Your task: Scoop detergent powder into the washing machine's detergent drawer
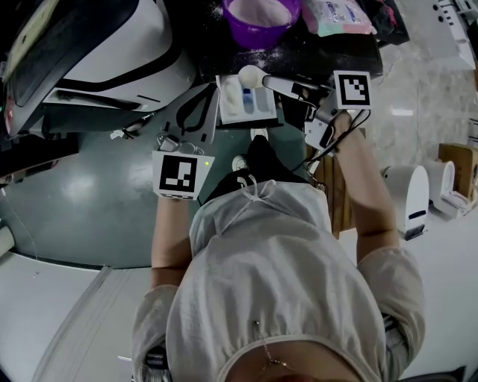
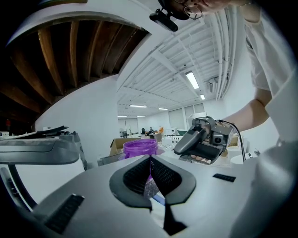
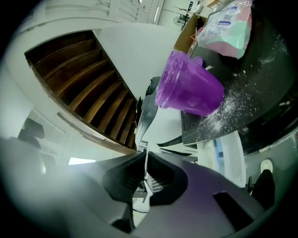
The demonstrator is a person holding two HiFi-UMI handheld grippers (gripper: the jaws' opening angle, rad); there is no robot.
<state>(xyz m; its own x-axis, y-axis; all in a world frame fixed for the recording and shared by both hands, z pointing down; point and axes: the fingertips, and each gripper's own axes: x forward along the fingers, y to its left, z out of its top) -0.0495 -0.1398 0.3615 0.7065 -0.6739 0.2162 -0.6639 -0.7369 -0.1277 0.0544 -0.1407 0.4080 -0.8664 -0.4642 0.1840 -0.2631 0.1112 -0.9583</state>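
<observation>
1. Tub (image 3: 188,83): translucent purple plastic, frosted with powder film.
2. Black countertop (image 3: 251,107): matt, gritty under scattered white powder.
3. Pouch (image 1: 336,15): shiny, creased plastic film.
4. Detergent drawer (image 1: 250,104): smooth white plastic.
5. White housing (image 1: 127,52): glossy plastic.
6. Left gripper (image 2: 150,160): matt grey plastic with ribbed black pads.
7. Floor (image 1: 75,209): grey-green, glossy sheen.

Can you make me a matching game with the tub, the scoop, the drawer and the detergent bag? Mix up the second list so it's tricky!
Things:
1. tub
2. scoop
3. detergent drawer
4. detergent bag

Clues:
A. pink and green
B. pulled open, white with blue inside
C. purple, with powder in it
D. held in the right gripper

Pairs: 1-C, 2-D, 3-B, 4-A.
</observation>
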